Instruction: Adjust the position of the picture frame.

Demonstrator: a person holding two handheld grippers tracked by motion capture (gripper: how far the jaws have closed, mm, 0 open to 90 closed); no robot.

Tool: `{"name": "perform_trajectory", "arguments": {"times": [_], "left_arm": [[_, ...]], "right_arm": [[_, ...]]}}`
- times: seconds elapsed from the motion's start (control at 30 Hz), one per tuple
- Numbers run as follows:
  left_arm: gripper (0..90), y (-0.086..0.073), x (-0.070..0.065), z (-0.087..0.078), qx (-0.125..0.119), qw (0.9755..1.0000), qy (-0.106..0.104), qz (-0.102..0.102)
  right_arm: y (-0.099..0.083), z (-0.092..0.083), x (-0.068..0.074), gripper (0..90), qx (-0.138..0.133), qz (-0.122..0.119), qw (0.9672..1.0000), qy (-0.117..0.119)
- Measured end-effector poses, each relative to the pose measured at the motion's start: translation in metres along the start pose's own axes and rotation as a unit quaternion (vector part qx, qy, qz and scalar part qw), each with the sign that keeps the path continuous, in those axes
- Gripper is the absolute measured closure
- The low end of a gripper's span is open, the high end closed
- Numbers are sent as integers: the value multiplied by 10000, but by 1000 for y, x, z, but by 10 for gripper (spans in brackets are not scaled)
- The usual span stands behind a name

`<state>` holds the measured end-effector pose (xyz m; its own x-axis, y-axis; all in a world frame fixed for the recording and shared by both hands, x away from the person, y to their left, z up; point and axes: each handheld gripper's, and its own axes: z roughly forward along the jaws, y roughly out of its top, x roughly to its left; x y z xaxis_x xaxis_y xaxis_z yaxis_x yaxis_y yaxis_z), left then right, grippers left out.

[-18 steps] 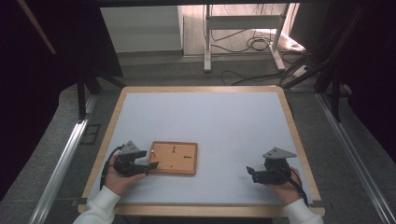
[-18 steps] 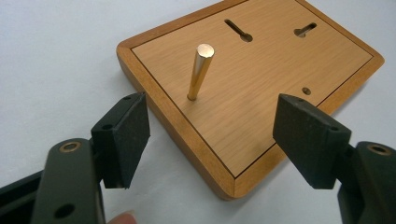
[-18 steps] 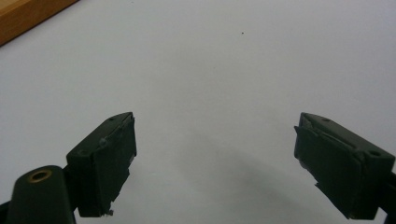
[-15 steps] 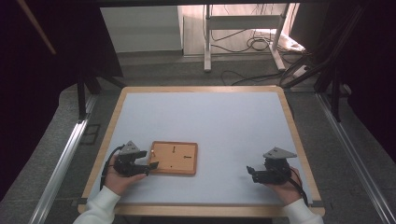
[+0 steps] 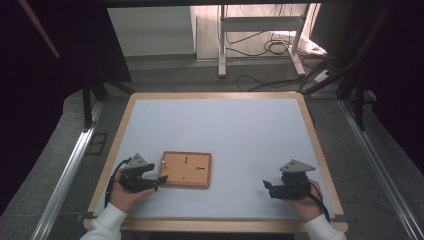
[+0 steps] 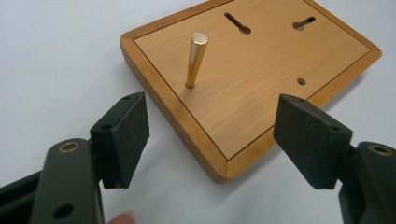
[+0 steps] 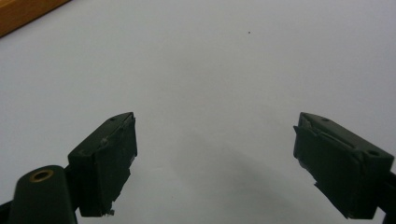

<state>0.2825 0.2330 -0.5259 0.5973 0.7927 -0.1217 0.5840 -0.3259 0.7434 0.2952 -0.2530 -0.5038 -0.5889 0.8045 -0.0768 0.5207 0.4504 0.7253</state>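
The wooden board (image 5: 186, 169) lies flat on the surface (image 5: 240, 130) with its brass peg (image 6: 195, 59) standing upright near the corner closest to my left gripper (image 5: 156, 181). Those fingers (image 6: 122, 137) are spread wide just short of that corner, touching nothing, probably lined up to steady the board. My right gripper (image 5: 266, 186) waits well apart from the board, fingers released and empty.

Both hands sit low near the front edge, well apart — left gripper (image 5: 155, 181) has its jaws spread wide, pointing inward to the right, and right gripper (image 5: 267, 187) is wide open too, pointing left — nothing between either pair.
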Motion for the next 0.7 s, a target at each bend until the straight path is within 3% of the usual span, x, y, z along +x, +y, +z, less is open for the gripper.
{"name": "perform_trajectory", "arguments": {"times": [0.2,0.47,0.63,0.7], "left_arm": [[264,-5,3,-9,-51,9999,-6,-137],[279,1,0,-5,40,9998,73,-181],[365,10,-2,6,96,9998,155,-60],[428,12,-2,9,64,9998,176,-112]], "right_arm": [[-1,3,1,137,91,21,9999,-41],[-1,1,3,137,48,29,10000,-49],[-1,2,4,137,50,-1,10000,-30],[-1,2,4,137,48,-3,10000,-34]]}}
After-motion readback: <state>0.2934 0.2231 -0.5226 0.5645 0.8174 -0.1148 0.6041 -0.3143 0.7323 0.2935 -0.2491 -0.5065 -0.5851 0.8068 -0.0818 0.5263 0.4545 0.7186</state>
